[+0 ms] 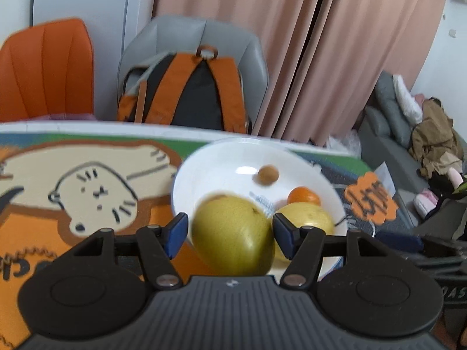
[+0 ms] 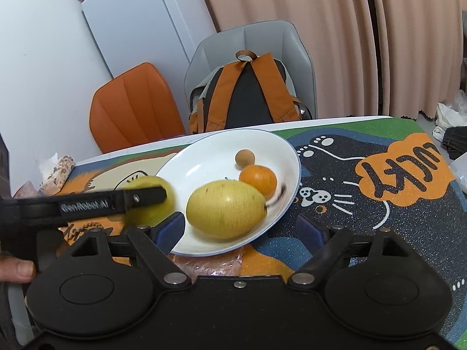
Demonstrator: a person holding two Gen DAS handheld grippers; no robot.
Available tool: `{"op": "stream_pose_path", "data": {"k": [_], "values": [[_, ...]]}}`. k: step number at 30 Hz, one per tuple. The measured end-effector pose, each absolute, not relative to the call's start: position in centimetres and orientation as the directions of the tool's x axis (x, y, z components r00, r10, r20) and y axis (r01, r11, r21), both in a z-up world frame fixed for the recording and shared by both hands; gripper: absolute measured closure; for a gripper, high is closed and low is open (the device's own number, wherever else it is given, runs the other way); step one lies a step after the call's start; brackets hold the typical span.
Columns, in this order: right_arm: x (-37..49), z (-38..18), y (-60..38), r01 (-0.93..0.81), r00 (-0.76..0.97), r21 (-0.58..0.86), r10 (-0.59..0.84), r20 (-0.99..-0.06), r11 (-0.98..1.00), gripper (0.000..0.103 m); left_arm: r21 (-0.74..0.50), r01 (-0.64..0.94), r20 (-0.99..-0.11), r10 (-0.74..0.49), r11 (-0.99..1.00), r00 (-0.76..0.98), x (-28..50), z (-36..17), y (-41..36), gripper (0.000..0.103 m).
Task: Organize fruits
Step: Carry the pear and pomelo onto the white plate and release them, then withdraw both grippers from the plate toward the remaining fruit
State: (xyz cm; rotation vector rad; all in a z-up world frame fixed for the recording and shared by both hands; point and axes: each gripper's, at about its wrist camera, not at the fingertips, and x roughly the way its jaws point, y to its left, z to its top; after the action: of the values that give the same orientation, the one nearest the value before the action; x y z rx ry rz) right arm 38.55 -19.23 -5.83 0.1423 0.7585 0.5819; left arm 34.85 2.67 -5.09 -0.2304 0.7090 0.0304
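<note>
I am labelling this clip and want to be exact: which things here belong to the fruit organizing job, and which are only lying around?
Belongs to the job:
- white bowl
- yellow fruit in the bowl
- orange
- small brown fruit
- second yellow fruit between the left gripper fingers

Only lying around:
- backpack
- orange chair
- cartoon table mat

The left wrist view sits low and close behind its gripper [image 1: 229, 233], facing across the table [image 1: 87, 175] toward two chairs and the curtain [image 1: 262, 43]. The right wrist view looks from higher and a little farther back, tilted down over its gripper [image 2: 242, 230], facing the same chairs. Both views share the bowl [image 1: 221, 160] [image 2: 210, 157], the backpack [image 1: 189, 93] [image 2: 248, 93] and the mat [image 2: 379, 204]. The left gripper also shows at the left of the right view.
</note>
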Motion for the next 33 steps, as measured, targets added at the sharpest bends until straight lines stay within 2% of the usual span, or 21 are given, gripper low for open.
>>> {"op": "stream_pose_path", "data": {"k": [11, 16, 24, 33], "values": [[38.0, -6.1, -18.3, -0.465, 0.555, 0.339, 0.567, -0.609, 0.818, 0.02, -0.217, -0.173, -0.67, -0.017, 0.961, 0.742, 32.6, -4.9, 4.2, 0.04], [36.9, -5.6, -17.7, -0.479, 0.552, 0.335, 0.575, -0.604, 0.811, 0.019, -0.216, -0.187, -0.676, -0.009, 0.958, 0.737, 31.0, -4.8, 4.8, 0.037], [35.1, -5.1, -18.1, -0.472, 0.557, 0.329, 0.566, -0.608, 0.818, 0.013, -0.211, -0.194, -0.671, 0.002, 0.958, 0.742, 28.5, -4.3, 4.6, 0.018], [33.2, -4.3, -19.1, -0.463, 0.583, 0.326, 0.56, -0.589, 0.824, 0.005, -0.191, -0.216, -0.661, 0.037, 0.957, 0.749, 25.8, -3.4, 4.6, 0.014]]}}
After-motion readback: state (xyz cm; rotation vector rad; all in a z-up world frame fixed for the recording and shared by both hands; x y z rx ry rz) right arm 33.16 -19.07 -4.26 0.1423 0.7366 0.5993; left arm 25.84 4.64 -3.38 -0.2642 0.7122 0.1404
